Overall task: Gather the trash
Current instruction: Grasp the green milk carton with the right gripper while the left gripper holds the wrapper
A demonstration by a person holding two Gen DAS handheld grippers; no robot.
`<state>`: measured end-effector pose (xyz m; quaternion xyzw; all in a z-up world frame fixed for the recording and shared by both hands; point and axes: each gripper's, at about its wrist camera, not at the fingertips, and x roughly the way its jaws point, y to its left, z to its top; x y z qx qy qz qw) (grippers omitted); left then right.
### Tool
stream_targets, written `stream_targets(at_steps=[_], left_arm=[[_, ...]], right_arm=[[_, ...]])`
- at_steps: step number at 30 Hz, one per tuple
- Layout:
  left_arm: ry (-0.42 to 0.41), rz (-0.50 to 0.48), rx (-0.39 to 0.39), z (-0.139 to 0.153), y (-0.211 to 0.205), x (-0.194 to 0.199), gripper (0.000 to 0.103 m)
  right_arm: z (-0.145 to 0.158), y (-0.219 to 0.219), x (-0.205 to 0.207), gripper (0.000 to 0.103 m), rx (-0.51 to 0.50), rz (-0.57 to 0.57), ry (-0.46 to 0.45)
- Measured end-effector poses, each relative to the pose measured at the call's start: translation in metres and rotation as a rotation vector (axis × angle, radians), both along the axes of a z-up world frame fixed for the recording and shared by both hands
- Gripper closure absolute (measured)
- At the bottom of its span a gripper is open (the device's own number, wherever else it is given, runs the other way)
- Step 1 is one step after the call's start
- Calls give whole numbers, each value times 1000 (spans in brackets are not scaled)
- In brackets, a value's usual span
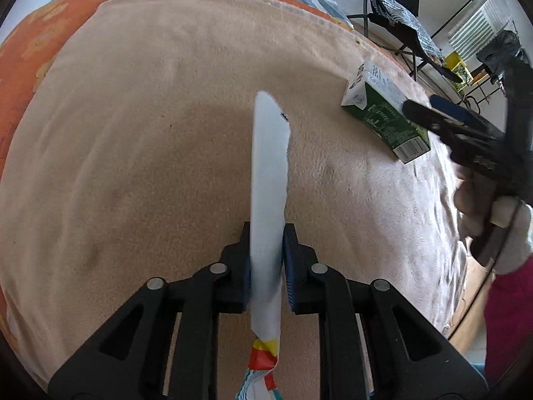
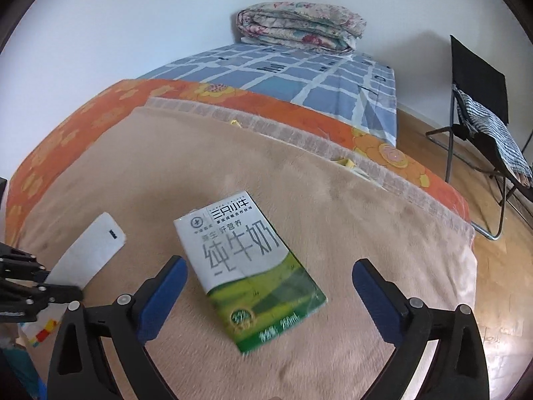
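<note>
Wrapper (image 1: 268, 180), a flat white strip, is clamped between the blue pads of the left gripper (image 1: 266, 260) above the beige blanket (image 1: 133, 166). Further right, the milk carton (image 2: 248, 271) lies flat on the blanket between the wide-open right gripper (image 2: 266, 296) fingers, untouched.

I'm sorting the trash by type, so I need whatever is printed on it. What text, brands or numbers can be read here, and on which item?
"三只小牛": brand at the top of the milk carton.
"纯牛奶": large grey characters on the carton's front.
"250mL": near its green bottom edge, slightly blurred.
Smaller lines under the brand and the carton's side panel: too small to read.
White wrapper in the left gripper: only a small black mark, no legible text.
</note>
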<state>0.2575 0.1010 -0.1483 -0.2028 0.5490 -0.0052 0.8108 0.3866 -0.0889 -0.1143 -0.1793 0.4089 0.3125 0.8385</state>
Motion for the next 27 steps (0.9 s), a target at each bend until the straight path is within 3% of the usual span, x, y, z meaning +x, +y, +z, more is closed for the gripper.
stream_targets(at_steps=[1,3,5,8,13,20,27], left_arm=[[0,-2,-5,0,0,0,82],[-7,-12,-21,1,-1,1,67],[-14,-15,-7,4,-4,3,62],[-20,-32,36,5,-10,4,62],[-32,-43,69,5,-16,4,62],[-42,-54,68,6,-19,-1,92],[-48,-35,66,11,-18,-7,94]], right_arm=[[-4,2,2,1,-6,6,5],[-13,6,8,0,-17,10,32],[-21,6,12,1,-14,3,68],[-30,3,11,9,21,23,143],[-37,5,6,28,-6,0,163],[-27,3,-7,37,3,-12,138],[-7,-2,-32,38,-22,-12,76]])
